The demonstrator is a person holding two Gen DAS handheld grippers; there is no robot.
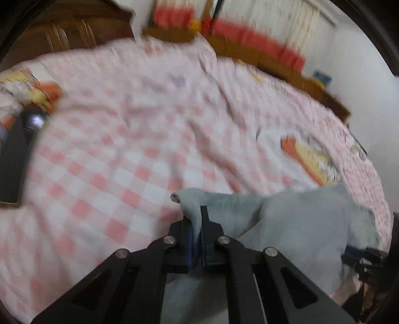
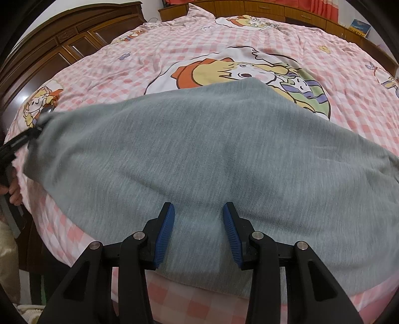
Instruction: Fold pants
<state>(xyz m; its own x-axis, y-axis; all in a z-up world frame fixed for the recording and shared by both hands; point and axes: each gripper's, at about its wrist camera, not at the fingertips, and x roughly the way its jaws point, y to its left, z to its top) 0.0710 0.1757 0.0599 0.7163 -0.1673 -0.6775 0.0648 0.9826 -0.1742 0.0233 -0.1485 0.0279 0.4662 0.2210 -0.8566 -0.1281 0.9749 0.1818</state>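
The grey pants (image 2: pixel 212 149) lie spread across the near part of a pink checked bed cover (image 2: pixel 174 49). In the left wrist view my left gripper (image 1: pixel 199 224) is shut on a bunched edge of the pants (image 1: pixel 299 224), with the cloth pinched between its blue pads and lifted into a fold. That same gripper (image 2: pixel 35 129) shows in the right wrist view at the pants' far left corner. My right gripper (image 2: pixel 198 211) is open, its blue pads (image 2: pixel 165 231) standing apart over the near edge of the pants; whether they touch the cloth I cannot tell.
The cover carries cartoon prints (image 2: pixel 244 72). A dark wooden wardrobe (image 2: pixel 62 42) stands at the left and a wooden headboard (image 2: pixel 274 10) at the far side. A person's hand (image 2: pixel 12 194) is at the bed's left edge. The left wrist view is blurred.
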